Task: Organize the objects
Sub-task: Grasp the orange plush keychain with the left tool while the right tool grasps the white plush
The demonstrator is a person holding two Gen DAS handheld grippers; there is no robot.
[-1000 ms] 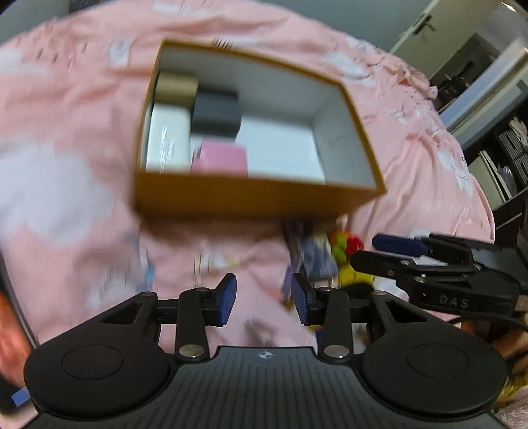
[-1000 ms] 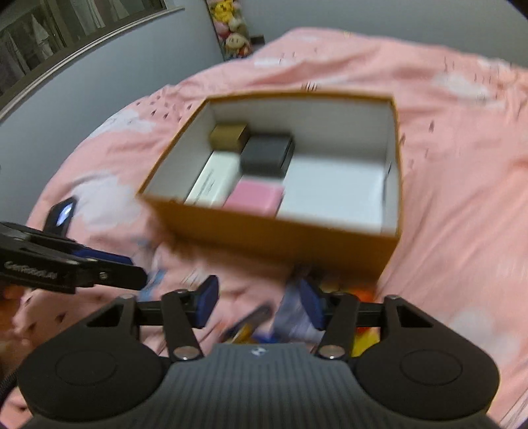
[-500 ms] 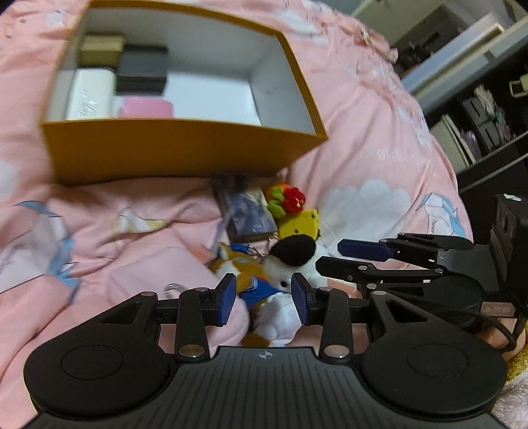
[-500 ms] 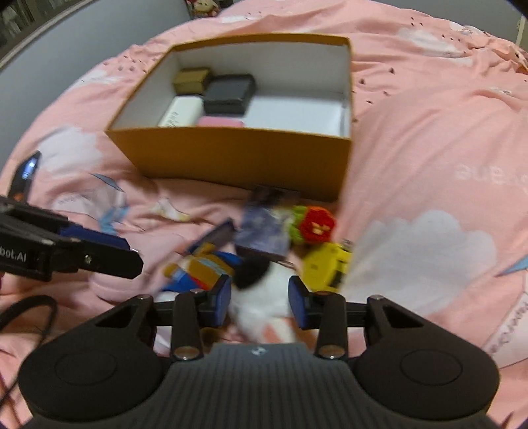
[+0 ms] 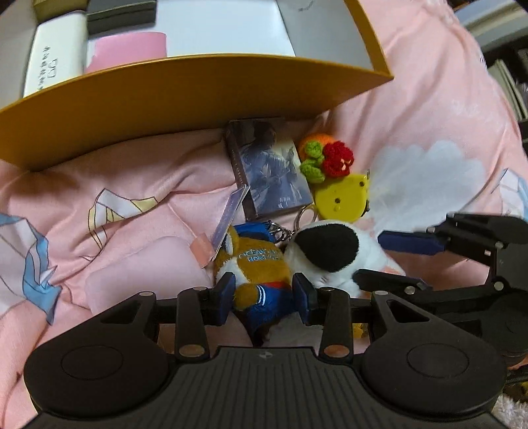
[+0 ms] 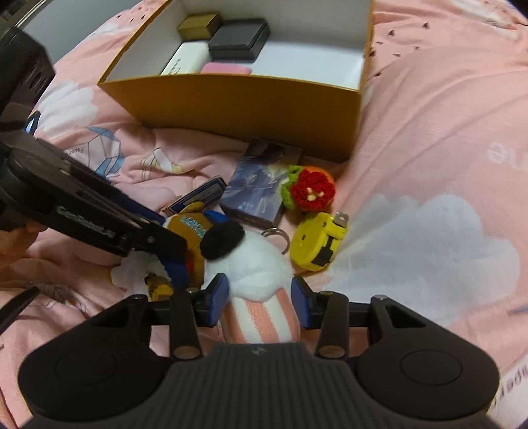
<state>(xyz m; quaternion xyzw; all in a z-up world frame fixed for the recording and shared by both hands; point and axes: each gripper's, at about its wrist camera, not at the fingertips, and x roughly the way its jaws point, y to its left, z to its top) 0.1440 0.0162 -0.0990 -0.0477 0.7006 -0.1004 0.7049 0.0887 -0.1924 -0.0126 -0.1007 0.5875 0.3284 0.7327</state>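
A brown plush keychain (image 5: 255, 267) in blue clothes lies on the pink bedspread between the fingers of my left gripper (image 5: 264, 293), which is open around it. Beside it lies a white plush (image 6: 260, 264) with a black ear and pink-striped body, between the fingers of my open right gripper (image 6: 259, 302). The plush also shows in the left wrist view (image 5: 330, 254). Behind them lie a dark photo box (image 5: 269, 168), a crochet flower (image 5: 326, 158), a yellow tape measure (image 6: 316, 244) and a small card (image 5: 231, 211).
An open orange box (image 6: 237, 99) stands behind the pile, holding a gold box (image 6: 198, 28), a black box (image 6: 239, 39), a white box (image 5: 54, 66) and a pink box (image 5: 127, 49). Its right half shows bare white floor. Shelves stand at the far right.
Both grippers have come down and forward onto the pile in front of the box. The plush toys now sit between their fingers. The box has slid to the top of both views.
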